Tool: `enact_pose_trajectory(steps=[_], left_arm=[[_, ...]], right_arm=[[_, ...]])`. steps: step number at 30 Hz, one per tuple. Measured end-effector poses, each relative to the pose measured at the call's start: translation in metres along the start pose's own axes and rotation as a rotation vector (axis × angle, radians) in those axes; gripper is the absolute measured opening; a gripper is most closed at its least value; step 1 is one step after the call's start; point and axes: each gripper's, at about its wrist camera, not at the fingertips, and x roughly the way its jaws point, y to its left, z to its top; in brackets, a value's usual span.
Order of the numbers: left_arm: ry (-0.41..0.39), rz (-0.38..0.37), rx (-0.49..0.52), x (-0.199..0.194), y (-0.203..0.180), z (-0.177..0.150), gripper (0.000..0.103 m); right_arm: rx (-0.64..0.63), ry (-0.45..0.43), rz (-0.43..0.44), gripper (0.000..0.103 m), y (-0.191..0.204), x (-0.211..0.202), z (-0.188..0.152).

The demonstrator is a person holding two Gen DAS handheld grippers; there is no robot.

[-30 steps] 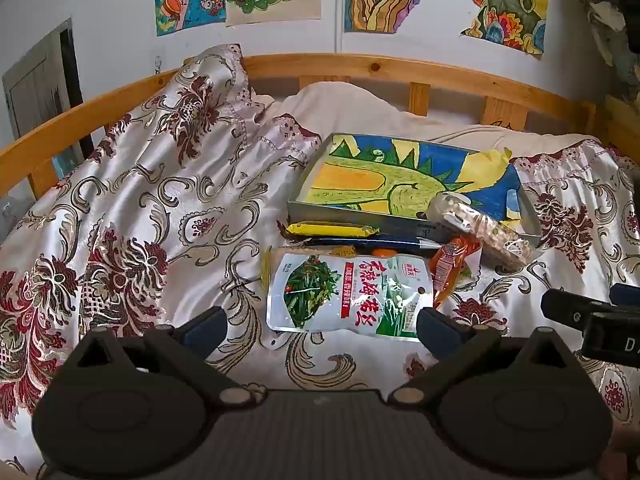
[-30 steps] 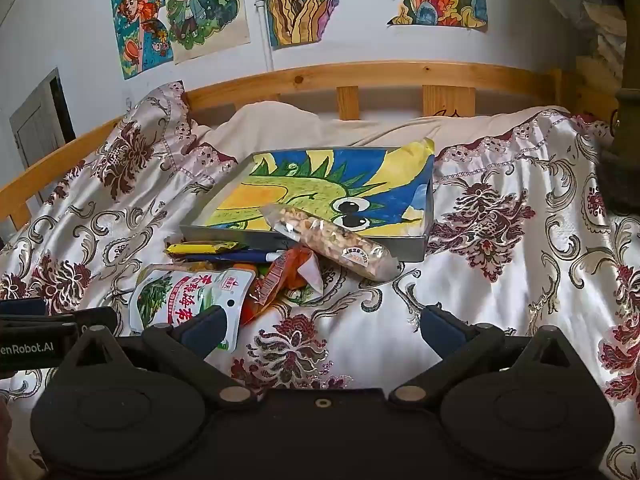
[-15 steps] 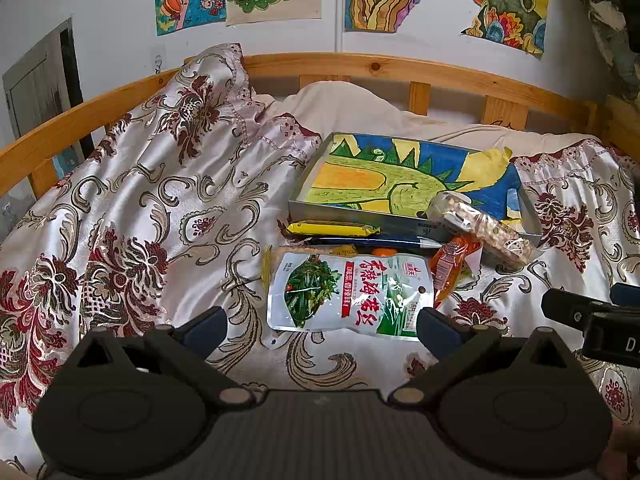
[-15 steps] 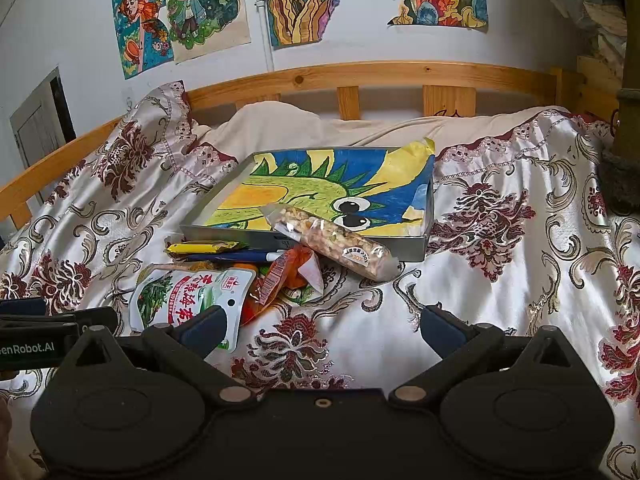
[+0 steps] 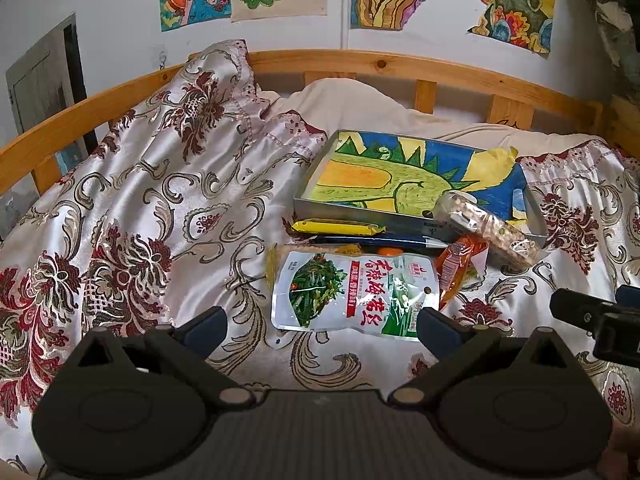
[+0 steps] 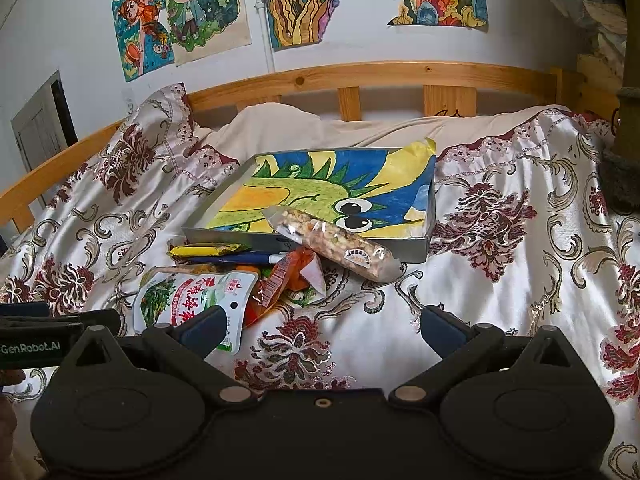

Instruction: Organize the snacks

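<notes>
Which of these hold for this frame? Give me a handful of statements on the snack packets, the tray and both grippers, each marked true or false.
1. Both the left gripper and the right gripper are open and hold nothing. True.
2. The white seaweed pouch lies inside the tray. False: it lies on the bedspread, in front of the tray.
3. The clear bag of mixed nuts rests across the tray's front edge. True.
4. The yellow snack bar lies on top of the seaweed pouch. False: it lies between the pouch and the tray.
5. The orange packet is gripped. False: it lies free beside the pouch.
</notes>
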Motion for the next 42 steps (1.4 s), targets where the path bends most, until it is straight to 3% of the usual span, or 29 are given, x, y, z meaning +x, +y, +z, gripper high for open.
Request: enact_pose_trajectory(steps=[17,30,42], left_arm=[[0.022,-0.017,0.012,0.015,0.008,0.035,0.103],[0.022,-0.072,0.038,0.063,0.014,0.068,0.103],[0.114,-0.128,0.025,0.1,0.025,0.062,0.103]], right_arm=[[-0.151,-0.062,0.014,0.102,0.009,0.004,0.032],[-0.329,-0.057,0.003,0.102,0.006,0.048,0.056],[-0.525,-0.015,0.052,0.102,0.008,0.092,0.046]])
